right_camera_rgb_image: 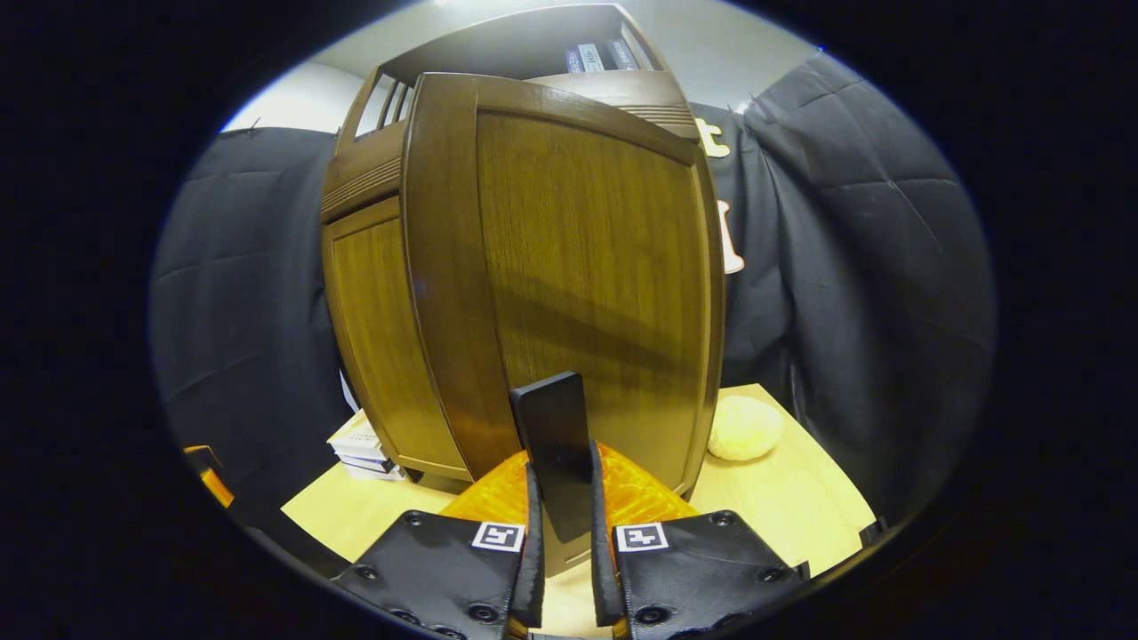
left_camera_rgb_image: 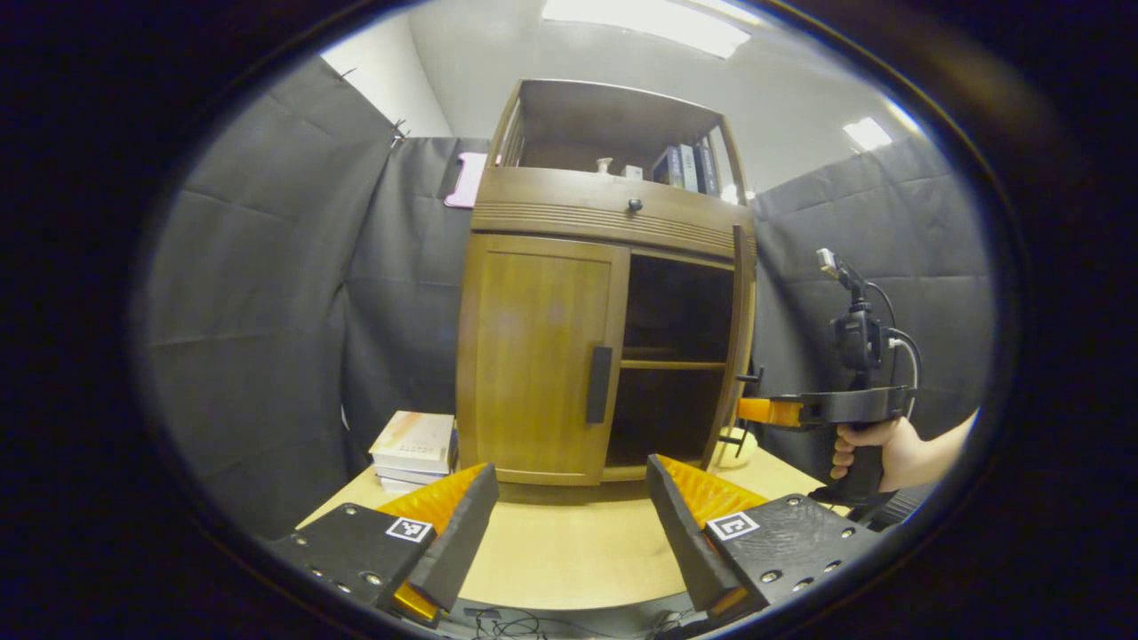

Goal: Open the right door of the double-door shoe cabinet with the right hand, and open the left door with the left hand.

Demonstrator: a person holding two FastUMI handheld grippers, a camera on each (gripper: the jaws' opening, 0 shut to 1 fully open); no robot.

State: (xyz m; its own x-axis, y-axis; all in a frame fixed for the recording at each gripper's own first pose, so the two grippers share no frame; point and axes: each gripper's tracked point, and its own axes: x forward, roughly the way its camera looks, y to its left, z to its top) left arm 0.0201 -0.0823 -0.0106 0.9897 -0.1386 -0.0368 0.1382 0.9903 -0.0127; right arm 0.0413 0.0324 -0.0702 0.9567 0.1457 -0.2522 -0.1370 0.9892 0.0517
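Two doors, one open: the right door (right_camera_rgb_image: 587, 267) of the cabinet (left_camera_rgb_image: 613, 218) stands swung out, edge-on in the left gripper view, with dark shelves bare behind it. The right hand-held gripper (right_camera_rgb_image: 562, 507) is clenched on that door's handle (right_camera_rgb_image: 556, 436), both fingers pressing its sides. The left door (left_camera_rgb_image: 538, 356) is shut, its handle (left_camera_rgb_image: 598, 384) untouched. The left hand-held gripper (left_camera_rgb_image: 569, 511) hangs released over the table (left_camera_rgb_image: 569, 551), jaws wide apart, well short of the cabinet and roughly facing that handle.

Risks, as I judge them: the right door looks near the end of its swing, so more pull could strain the hinge or drag the cabinet across the table. Letting go carelessly might let the door drift back. The left handle sits close to the door's inner edge, so an approach that runs off-line could catch the fingers on the door frame or slip off the handle's narrow sides. A stack of books (left_camera_rgb_image: 413, 449) lies just beside the cabinet's left foot, and a wide-swinging left door or sleeve could knock it. The pale round thing (right_camera_rgb_image: 745, 427) near the right door could be brushed too.
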